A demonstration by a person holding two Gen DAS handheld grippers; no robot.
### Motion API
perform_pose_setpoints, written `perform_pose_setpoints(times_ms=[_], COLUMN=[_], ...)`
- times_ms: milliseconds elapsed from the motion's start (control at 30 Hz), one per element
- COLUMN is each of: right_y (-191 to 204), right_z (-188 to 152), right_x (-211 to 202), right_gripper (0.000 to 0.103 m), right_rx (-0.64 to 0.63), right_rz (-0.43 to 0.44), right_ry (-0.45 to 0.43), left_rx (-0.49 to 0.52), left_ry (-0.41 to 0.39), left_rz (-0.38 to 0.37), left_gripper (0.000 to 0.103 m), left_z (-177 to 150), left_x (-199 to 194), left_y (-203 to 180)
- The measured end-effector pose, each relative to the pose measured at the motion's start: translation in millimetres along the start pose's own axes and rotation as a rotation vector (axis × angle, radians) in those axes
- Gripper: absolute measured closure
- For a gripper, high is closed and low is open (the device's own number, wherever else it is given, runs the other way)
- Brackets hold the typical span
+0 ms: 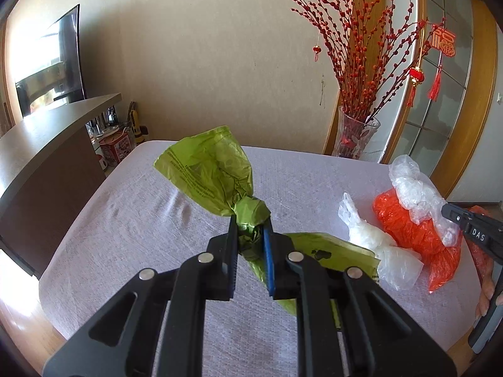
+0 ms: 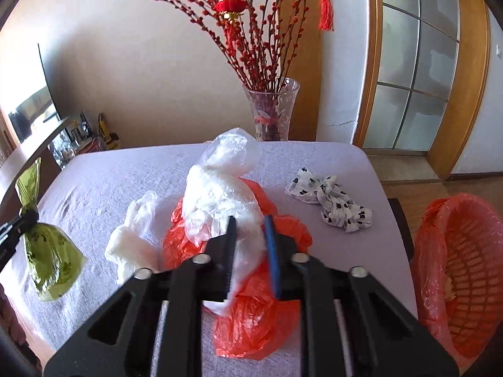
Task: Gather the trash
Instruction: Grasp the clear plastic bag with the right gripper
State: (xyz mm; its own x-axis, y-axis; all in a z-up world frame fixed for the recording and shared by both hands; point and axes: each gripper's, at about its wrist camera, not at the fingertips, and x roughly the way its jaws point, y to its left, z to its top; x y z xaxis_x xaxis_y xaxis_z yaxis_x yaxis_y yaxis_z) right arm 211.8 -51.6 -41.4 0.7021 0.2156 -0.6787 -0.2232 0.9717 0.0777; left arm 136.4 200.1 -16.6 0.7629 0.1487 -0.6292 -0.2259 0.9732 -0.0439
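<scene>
Green bag (image 1: 207, 169): at 12 o'clock above the tabletop (image 1: 125, 220), soft, light; knotted waist is the hold.
Left claw (image 1: 250, 224): clenched on that waist.
Clear bag (image 2: 220, 194): atop orange bag (image 2: 251, 323), flimsy, slippery.
Right claw (image 2: 250, 224): clamped on the clear bag.
Basket (image 2: 456, 267): 3 o'clock.

Right of the orange bag (image 2: 251, 320), bare cloth is free to pass; only the spotted wrapper (image 2: 330, 204) lies there.

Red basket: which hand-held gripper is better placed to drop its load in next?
Right, probably. The right hand-held gripper pinches the clear bag, with the red basket just beside it; the left hand-held gripper, holding the green bag, is farther off.
</scene>
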Motion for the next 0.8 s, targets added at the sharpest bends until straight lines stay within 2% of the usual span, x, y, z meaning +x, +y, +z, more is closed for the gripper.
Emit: perform_pose_setpoints(times_ms=[400,800], right_y=[-22.7,-63.5], right_z=[-0.7,-6.3], right_x=[-54.3,-96.7], right_gripper=[0.101,0.101], right_rx=[0.094,0.145], right_rz=[0.044,-0.032], right_ry=[-0.153,-0.256], left_rx=[0.022,0.103], left_ry=[-0.022,-0.055], left_rz=[-0.042,-0.119], left_gripper=[0.088,0.088], left_z=[1.0,3.1], left_x=[-7.5,-23.3], left_y=[-12.3,-56.3])
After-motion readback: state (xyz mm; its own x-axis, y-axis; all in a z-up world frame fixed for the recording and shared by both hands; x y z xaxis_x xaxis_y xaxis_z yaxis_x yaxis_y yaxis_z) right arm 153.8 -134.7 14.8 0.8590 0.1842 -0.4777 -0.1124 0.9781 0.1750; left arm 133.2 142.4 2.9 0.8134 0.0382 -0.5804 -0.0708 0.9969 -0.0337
